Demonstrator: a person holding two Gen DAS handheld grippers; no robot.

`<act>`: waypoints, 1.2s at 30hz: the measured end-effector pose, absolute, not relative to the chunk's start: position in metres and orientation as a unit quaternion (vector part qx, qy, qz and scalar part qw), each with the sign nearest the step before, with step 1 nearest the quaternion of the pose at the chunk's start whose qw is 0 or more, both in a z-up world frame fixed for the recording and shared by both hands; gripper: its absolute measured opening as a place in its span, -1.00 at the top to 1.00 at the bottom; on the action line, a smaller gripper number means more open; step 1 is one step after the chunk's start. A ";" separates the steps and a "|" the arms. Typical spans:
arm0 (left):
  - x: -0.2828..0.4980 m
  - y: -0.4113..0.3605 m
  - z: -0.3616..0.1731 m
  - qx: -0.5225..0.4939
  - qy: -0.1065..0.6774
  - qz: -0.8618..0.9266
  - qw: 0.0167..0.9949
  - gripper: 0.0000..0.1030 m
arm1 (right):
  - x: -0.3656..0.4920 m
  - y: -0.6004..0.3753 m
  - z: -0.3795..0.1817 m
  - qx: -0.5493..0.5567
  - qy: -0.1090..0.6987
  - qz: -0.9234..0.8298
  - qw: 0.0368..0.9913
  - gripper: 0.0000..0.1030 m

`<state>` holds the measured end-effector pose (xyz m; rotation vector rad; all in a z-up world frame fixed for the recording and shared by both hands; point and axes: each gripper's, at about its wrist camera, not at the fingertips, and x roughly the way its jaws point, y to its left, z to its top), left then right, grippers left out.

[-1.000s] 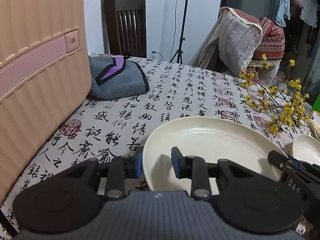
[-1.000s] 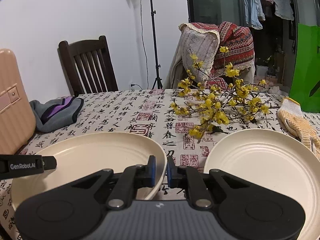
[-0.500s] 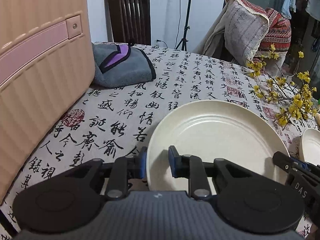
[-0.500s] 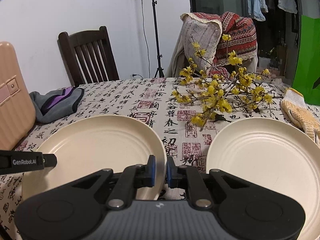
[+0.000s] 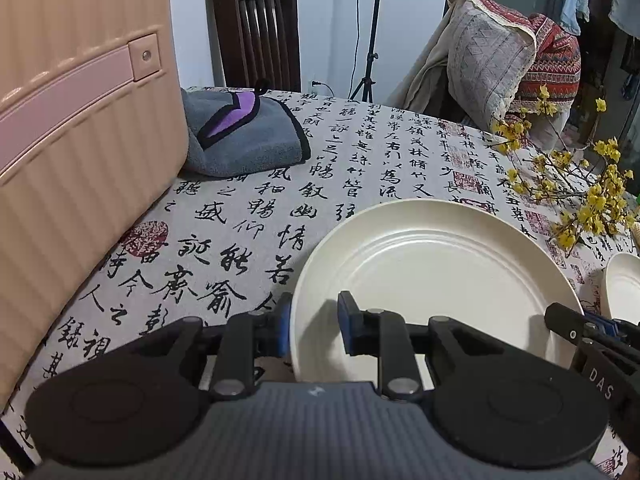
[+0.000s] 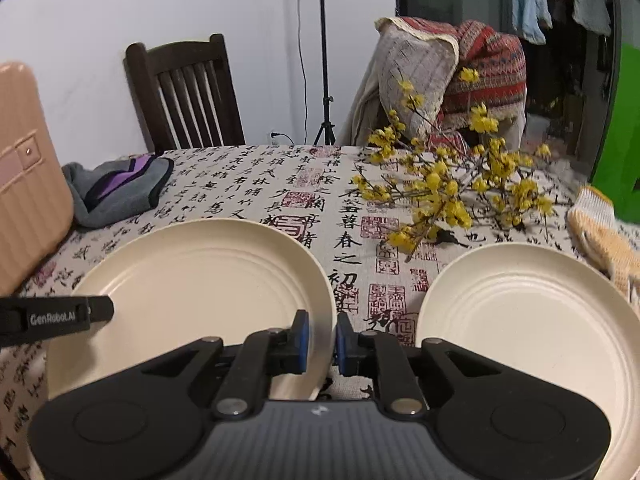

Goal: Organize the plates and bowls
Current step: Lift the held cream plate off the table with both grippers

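Note:
A large cream plate (image 5: 432,264) (image 6: 200,280) is over the calligraphy tablecloth with a gripper at each side. My left gripper (image 5: 314,320) straddles its left rim, one pad outside the edge and one on the inner slope, shut on it. My right gripper (image 6: 322,332) holds the right rim between its pads. Its jaws are opening, though the pads look to be touching the rim. Each gripper's finger shows in the other's view: the left gripper (image 6: 56,316) and the right gripper (image 5: 580,332). A second cream plate (image 6: 520,312) (image 5: 624,288) lies flat to the right.
A pink suitcase (image 5: 80,120) stands against the table's left side, with a grey and purple cloth (image 5: 240,136) beside it. Yellow flower branches (image 6: 448,192) lie behind the plates and a knitted glove (image 6: 600,236) lies at the far right. A wooden chair (image 6: 184,92) stands beyond the table.
The left jaws have narrowed onto the plate's left rim. The right jaws have parted slightly. Both views now look down more steeply on the plate.

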<state>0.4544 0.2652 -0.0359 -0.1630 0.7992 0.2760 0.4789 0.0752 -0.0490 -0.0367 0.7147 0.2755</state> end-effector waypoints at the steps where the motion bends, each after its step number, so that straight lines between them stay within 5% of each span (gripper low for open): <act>1: 0.454 0.265 -0.036 -0.078 0.387 0.134 0.909 0.54 | 0.478 0.075 -0.049 -0.019 0.347 0.136 0.928 0.75; 36: 0.418 0.229 0.008 -0.064 0.318 0.120 0.938 0.53 | 0.443 0.027 -0.011 0.007 0.285 0.153 0.946 0.79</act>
